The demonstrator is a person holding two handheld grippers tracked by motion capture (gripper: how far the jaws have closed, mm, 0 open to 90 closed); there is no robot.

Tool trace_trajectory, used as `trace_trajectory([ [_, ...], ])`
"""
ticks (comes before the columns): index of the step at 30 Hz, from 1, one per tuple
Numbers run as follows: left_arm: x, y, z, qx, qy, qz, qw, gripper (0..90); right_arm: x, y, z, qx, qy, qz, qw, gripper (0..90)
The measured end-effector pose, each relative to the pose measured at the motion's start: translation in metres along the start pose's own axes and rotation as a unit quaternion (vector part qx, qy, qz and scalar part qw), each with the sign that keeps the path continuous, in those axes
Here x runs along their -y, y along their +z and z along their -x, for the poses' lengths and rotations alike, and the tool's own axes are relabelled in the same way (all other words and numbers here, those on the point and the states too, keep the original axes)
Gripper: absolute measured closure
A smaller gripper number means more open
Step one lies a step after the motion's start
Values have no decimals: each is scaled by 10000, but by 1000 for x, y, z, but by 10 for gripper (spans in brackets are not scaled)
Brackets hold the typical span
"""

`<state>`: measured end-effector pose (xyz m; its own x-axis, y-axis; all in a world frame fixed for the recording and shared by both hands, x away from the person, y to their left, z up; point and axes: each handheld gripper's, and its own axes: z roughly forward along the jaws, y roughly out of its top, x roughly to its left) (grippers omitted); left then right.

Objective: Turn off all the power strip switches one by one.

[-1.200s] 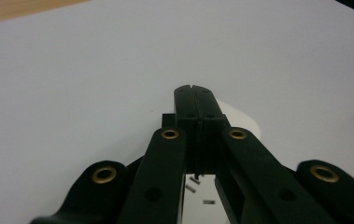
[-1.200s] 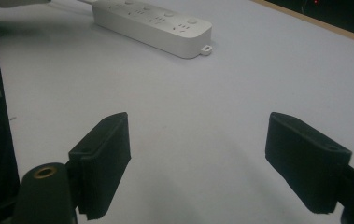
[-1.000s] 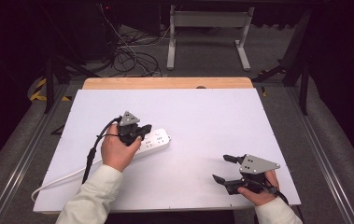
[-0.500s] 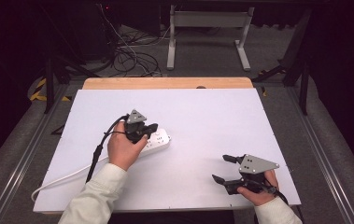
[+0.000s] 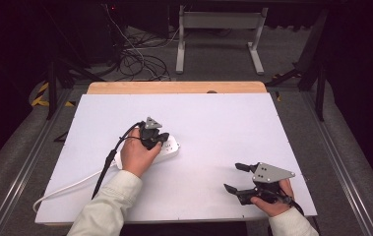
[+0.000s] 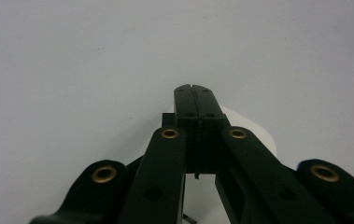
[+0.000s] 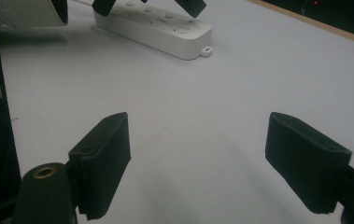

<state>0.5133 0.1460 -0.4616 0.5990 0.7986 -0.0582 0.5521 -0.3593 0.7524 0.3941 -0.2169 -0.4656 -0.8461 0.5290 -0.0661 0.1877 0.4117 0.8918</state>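
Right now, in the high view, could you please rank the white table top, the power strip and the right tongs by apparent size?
1. White table top
2. Power strip and right tongs: unsure, since a hand covers part of the strip.

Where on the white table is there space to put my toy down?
The far half of the white table, between the power strip and the wooden edge, is bare. So is the middle, between the strip and the right gripper. It is crowded at the left gripper, where the strip's white cord trails.
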Motion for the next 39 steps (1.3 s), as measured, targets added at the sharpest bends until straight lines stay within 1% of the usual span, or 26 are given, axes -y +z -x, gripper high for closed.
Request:
trace_trajectory([
  [2, 1, 1, -1, -32, -11, -9, 10000, 900, 0, 0, 0, 2, -12, -7, 10000, 233],
  [3, 1, 1, -2, -12, -24, -17, 10000, 900, 0, 0, 0, 4, -15, -4, 10000, 233],
  [4, 0, 1, -2, -35, 2, -25, 10000, 900, 0, 0, 0, 7, -16, -1, 10000, 233],
  [6, 2, 1, -1, -7, 22, -88, 10000, 900, 0, 0, 0, 7, -17, -2, 10000, 233],
  [12, 3, 2, 2, -85, 142, -74, 9998, 900, 0, 0, -1, 1, -22, -9, 10000, 233],
  [15, 4, 1, 2, 10, 89, -100, 9999, 900, 0, 0, -1, 0, -16, -9, 10000, 233],
  [17, 4, 1, 2, -9, 77, -97, 9999, 900, 0, 0, -1, -3, -16, -16, 10000, 233],
  [19, 4, 0, 1, 19, 62, -99, 9999, 900, 0, 0, -1, -1, -18, -17, 10000, 233],
  [21, 5, 1, 0, 82, 5, -73, 9999, 900, 0, 0, -1, 2, -20, -12, 10000, 232],
  [22, 5, 1, -1, 119, -56, -52, 9999, 900, 0, 0, -1, 1, -22, -14, 10000, 233],
  [23, 6, 1, -2, 132, -45, -33, 9999, 900, 0, 0, -1, 4, -20, -12, 10000, 233],
  [25, 6, 1, 0, 64, 14, -36, 10000, 900, 0, 0, -1, 0, -22, -12, 10000, 233],
  [27, 5, 1, 0, 62, 27, -55, 10000, 900, 0, 0, -1, -1, -22, -17, 10000, 233],
  [30, 6, 1, -3, 85, -44, -68, 9999, 900, 0, 0, -1, -1, -32, -23, 10000, 233],
  [31, 6, 2, -3, 165, -116, -69, 9998, 900, 0, 1, -1, -2, -35, -27, 10000, 233],
  [32, 6, 1, -3, 157, -98, -69, 9998, 900, 0, 1, -1, -3, -43, -27, 10000, 233],
  [34, 5, 0, -3, 127, -13, 16, 9999, 900, -1, 0, -1, 4, -49, -6, 10000, 232],
  [35, 3, -4, -3, 124, -7, 0, 9999, 900, 0, -1, -1, 17, -14, 13, 10000, 231],
  [36, 2, -18, 0, 204, 14, 416, 9989, 900, 0, -1, 0, 33, -6, 23, 10000, 232],
  [37, 2, -18, 0, 204, 14, 416, 9989, 900, 0, -1, 1, 46, 3, 28, 10000, 232],
  [38, 0, -26, 4, 243, 111, 566, 9980, 900, 0, -1, 1, 46, 3, 28, 10000, 232],
  [39, -1, -32, 9, 230, 226, 653, 9973, 900, 0, -1, 2, 60, 21, 24, 10000, 232],
])
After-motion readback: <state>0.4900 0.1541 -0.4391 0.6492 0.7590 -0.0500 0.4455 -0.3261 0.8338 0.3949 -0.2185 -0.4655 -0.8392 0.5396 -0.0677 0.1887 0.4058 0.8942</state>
